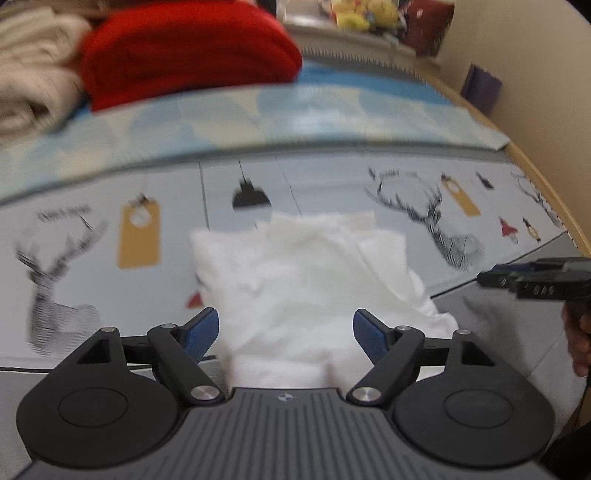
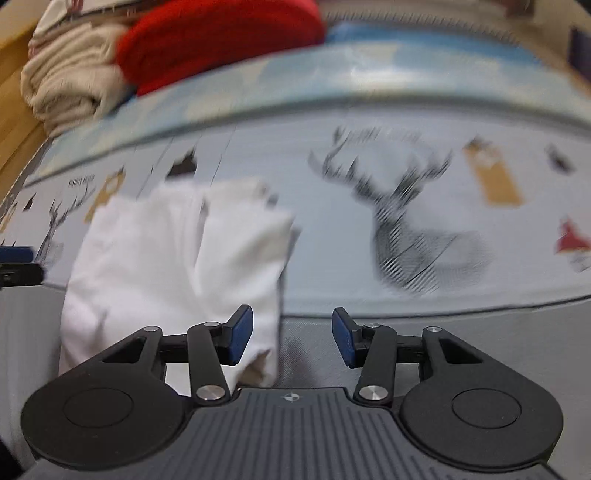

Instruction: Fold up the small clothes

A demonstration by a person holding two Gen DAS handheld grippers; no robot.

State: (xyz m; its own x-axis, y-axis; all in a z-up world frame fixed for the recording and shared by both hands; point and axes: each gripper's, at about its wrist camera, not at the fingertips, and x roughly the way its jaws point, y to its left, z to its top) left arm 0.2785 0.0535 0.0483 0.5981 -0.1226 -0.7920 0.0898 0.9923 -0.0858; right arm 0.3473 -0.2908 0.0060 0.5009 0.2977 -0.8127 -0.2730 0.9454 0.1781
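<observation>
A small white garment (image 1: 310,280) lies partly folded on the deer-print cloth (image 1: 92,258). My left gripper (image 1: 286,334) is open, its blue pads on either side of the garment's near edge, not closed on it. In the right wrist view the same white garment (image 2: 177,266) lies to the left. My right gripper (image 2: 292,338) is open and empty, its left pad over the garment's right edge. The right gripper also shows at the right edge of the left wrist view (image 1: 532,280).
A folded red garment (image 1: 188,48) and a cream knit pile (image 1: 33,74) sit at the back left on a blue cloud-print cloth (image 1: 295,110). A wooden edge (image 1: 546,177) and beige wall bound the right side. Toys (image 1: 365,14) lie far back.
</observation>
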